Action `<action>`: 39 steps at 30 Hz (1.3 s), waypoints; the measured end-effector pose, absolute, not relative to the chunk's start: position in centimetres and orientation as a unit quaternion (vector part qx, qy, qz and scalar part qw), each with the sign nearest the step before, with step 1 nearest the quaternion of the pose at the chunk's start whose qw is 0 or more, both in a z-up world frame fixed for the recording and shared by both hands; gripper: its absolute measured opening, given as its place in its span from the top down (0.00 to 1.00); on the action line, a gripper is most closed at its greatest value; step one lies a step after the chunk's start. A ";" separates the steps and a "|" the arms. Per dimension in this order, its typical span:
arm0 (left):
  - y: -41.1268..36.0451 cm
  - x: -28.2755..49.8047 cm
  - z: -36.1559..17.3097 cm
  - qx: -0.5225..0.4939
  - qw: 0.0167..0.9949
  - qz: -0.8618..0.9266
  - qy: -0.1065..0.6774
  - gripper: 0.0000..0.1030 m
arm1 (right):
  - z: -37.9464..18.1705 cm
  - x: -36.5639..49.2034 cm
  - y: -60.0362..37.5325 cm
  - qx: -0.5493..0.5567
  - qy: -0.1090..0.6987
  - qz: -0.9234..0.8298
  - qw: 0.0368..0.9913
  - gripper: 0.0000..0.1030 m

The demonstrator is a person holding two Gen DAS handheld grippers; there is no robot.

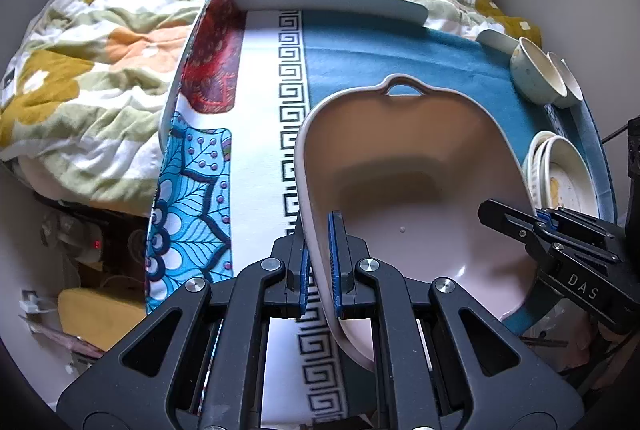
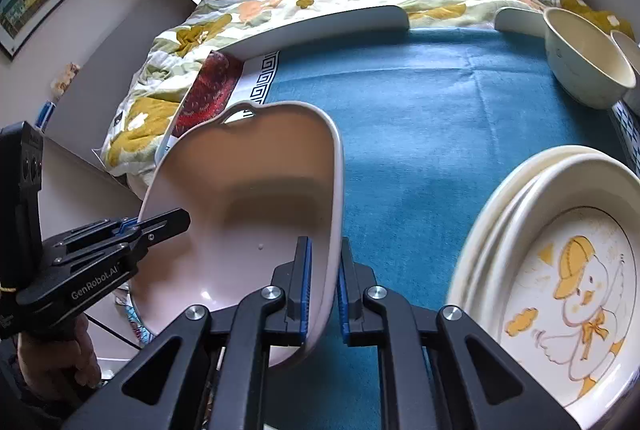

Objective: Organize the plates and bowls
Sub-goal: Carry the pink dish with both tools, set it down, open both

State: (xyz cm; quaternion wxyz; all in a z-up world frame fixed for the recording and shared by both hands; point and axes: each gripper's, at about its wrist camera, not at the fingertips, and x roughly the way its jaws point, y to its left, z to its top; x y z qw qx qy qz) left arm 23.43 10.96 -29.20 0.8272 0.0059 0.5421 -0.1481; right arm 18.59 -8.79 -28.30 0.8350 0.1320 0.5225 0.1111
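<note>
Gripping opposite rims, the left gripper point(image 1: 320, 262) and right gripper point(image 2: 323, 286) clench the pink dish point(image 1: 420, 190) — held between them

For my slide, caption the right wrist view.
Both grippers clamp opposite rims of a pink handled dish above the blue cloth, beside stacked duck plates.

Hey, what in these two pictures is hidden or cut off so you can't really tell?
- Left wrist view: near end of the pink dish hidden behind the left claw.
- Left wrist view: plate stack partly covered by the right claw.
- Right wrist view: duck plate cut by the frame edge.
- Second bowl cut off.
</note>
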 end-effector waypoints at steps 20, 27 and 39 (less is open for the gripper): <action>11.1 23.4 -29.6 0.017 0.830 -0.161 0.534 0.93 | -28.9 18.9 -8.1 0.127 0.525 0.079 0.838 0.89; 11.0 23.4 -28.9 0.024 0.837 -0.151 0.525 0.91 | -28.5 18.8 -8.1 0.124 0.523 0.085 0.839 0.89; 11.5 22.9 -27.9 0.005 0.840 -0.147 0.523 0.34 | -27.1 18.1 -8.4 0.117 0.510 0.078 0.849 0.89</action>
